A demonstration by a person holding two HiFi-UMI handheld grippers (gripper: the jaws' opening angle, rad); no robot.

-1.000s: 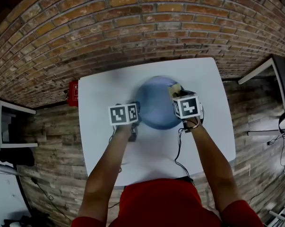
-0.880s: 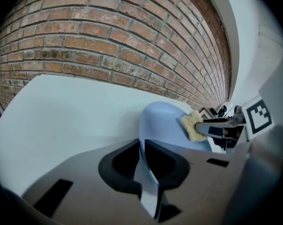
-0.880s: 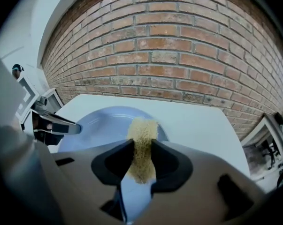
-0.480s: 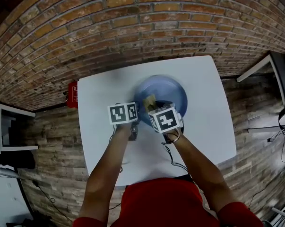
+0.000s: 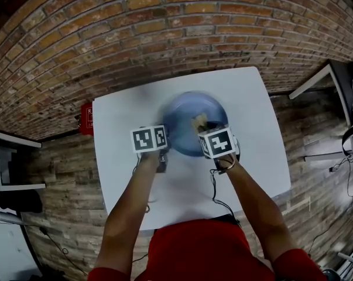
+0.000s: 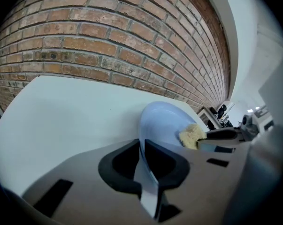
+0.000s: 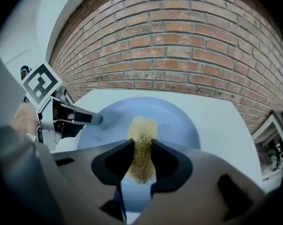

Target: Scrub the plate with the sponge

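A round blue plate lies on the white table, also seen as the plate and the plate in the gripper views. My left gripper is shut on the plate's left rim, which runs edge-on between its jaws. My right gripper is shut on a yellow sponge. The sponge rests on the plate's inside, right of centre. From the left gripper view the sponge shows at the tip of the right gripper's fingers.
A brick wall stands behind the table. A red object sits on the floor by the table's left edge. White furniture stands at the far left, and a stand at the right. A cable trails from my right gripper.
My right gripper with the sponge swept left across the plate, then back to the right. The left gripper stayed on the rim.
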